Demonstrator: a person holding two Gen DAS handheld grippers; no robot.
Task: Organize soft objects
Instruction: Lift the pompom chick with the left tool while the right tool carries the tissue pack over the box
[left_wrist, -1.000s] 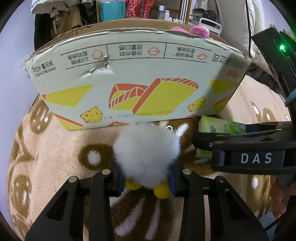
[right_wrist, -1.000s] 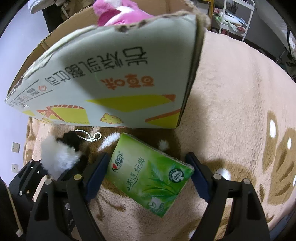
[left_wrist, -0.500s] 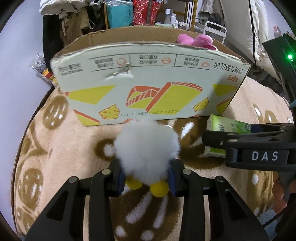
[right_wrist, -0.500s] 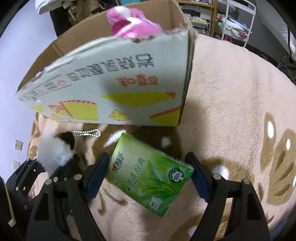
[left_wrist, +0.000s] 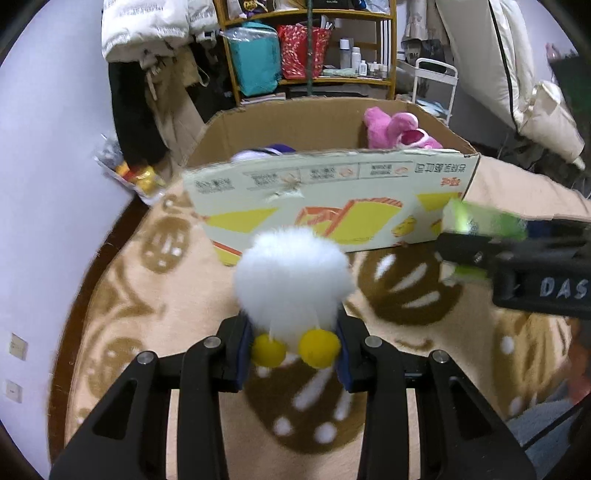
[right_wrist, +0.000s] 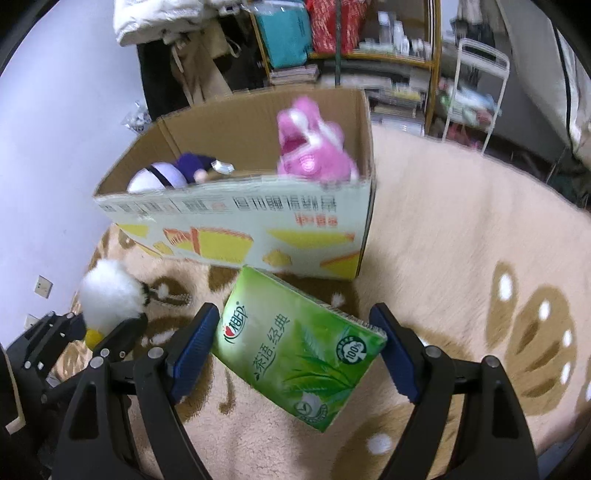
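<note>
My left gripper is shut on a white fluffy toy with yellow feet, held above the rug in front of an open cardboard box. It also shows in the right wrist view. My right gripper is shut on a green tissue pack, lifted off the rug near the box; the pack shows at the right of the left wrist view. A pink plush and a purple-and-white plush lie inside the box.
A beige rug with brown paw prints covers the floor. A pale wall is on the left. Shelves with bags, hanging clothes and a white rack stand behind the box.
Both grippers have risen and pulled back from the box with their loads. The box's open top and the plush toys inside have come into view.
</note>
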